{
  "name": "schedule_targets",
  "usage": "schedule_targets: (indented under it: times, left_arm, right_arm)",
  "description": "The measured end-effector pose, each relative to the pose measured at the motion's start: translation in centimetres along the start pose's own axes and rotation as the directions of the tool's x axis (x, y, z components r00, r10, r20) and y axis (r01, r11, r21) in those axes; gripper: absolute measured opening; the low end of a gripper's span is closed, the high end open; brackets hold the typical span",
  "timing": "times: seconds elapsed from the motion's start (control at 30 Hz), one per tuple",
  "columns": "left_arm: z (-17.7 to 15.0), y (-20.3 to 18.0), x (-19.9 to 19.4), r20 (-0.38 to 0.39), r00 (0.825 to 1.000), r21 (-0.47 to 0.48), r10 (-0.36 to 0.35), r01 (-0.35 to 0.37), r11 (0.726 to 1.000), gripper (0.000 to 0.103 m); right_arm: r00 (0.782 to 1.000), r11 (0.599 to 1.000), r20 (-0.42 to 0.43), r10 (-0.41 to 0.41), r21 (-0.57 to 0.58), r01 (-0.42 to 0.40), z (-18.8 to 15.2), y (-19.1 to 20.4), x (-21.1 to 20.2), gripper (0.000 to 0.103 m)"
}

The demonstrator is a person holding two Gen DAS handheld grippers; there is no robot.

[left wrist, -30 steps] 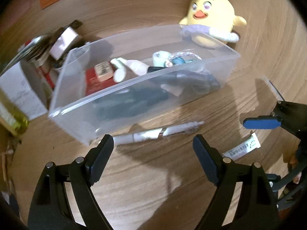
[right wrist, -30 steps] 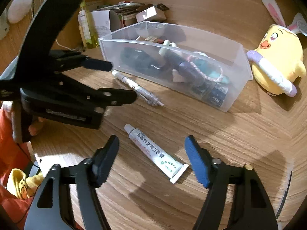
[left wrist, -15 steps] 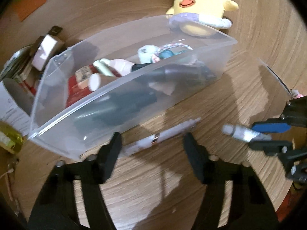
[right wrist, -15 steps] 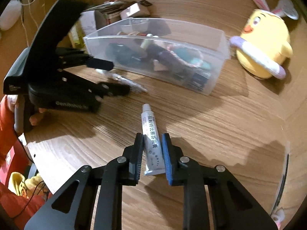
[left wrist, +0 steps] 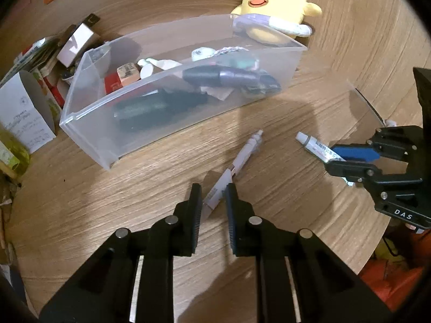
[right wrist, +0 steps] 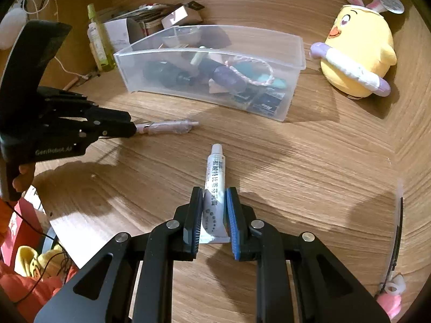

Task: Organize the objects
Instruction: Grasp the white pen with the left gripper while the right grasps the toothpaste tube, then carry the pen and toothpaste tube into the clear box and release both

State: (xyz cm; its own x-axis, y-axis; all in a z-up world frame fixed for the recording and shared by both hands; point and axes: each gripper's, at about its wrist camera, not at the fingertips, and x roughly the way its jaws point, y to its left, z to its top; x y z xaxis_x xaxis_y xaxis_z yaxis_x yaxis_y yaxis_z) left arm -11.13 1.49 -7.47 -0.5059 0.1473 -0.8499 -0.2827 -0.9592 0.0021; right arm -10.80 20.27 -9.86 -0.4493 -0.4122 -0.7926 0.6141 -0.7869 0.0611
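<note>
A clear plastic bin (left wrist: 91, 115) (right wrist: 293, 80) holding several small items stands on the wooden table. My left gripper (left wrist: 212, 196) is shut on the near end of a white pen (left wrist: 237, 161), which points toward the bin; the pen also shows in the right wrist view (right wrist: 167, 127). My right gripper (right wrist: 214, 207) is shut on the tail of a white ointment tube (right wrist: 215, 172), cap pointing away; the tube also shows in the left wrist view (left wrist: 315, 144). Both items are just in front of the bin.
A yellow chick plush (left wrist: 272, 0) (right wrist: 358, 51) sits to the right of the bin. Boxes and booklets (left wrist: 32, 94) and a green bottle (right wrist: 98, 43) crowd the bin's left end. A clear ruler (right wrist: 396, 231) lies at the table's right edge.
Both grippers closed: the right onto the tube first, then the left onto the pen. The pen has swung away from the bin's front and now points toward it.
</note>
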Motion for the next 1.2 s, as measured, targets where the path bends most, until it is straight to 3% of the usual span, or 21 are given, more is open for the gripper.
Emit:
schedule_targets:
  times: [0.2, 0.33, 0.5, 0.67, 0.77, 0.97, 1.2]
  left_arm:
    - [1.1, -0.6, 1.5, -0.015, 1.0, 0.026, -0.021, 0.021, 0.999, 0.026]
    - [1.7, -1.0, 1.9, -0.001, 1.0, 0.037, -0.032, 0.032, 0.999, 0.026]
    - [1.5, -1.5, 1.9, 0.026, 0.999, 0.034, -0.027, 0.026, 0.999, 0.022]
    - [0.0, -2.5, 0.9, 0.035, 0.998, 0.025, -0.054, 0.054, 0.998, 0.01]
    - [-1.2, -2.7, 0.1, 0.047, 0.995, -0.004, -0.088, 0.088, 0.996, 0.01]
    - [-2.2, -2.1, -1.7, 0.103, 0.993, -0.06, -0.055, 0.061, 0.996, 0.01]
    - [-1.4, -0.6, -4.8, 0.21, 0.977, -0.112, -0.029, 0.054, 0.992, 0.01]
  right_arm:
    - [1.0, 1.0, 0.006, -0.016, 0.015, 0.016, 0.3, 0.4, 0.3, 0.017]
    - [0.999, 0.999, 0.017, -0.034, 0.023, 0.034, 0.5, 0.5, 0.6, 0.017]
    - [0.998, 0.998, 0.027, -0.048, 0.034, 0.047, 0.7, 0.7, 0.6, 0.015]
    - [0.999, 0.998, 0.039, -0.03, 0.063, 0.027, 0.7, 0.7, 0.4, 0.015]
    - [0.998, 0.997, 0.052, -0.02, 0.078, 0.016, 0.7, 0.7, 0.2, 0.015]
    - [0.996, 0.994, 0.092, -0.003, 0.105, -0.006, 1.6, 0.9, -0.6, 0.015]
    - [0.985, 0.993, 0.17, -0.004, 0.121, -0.017, 3.5, 0.9, -2.5, 0.015]
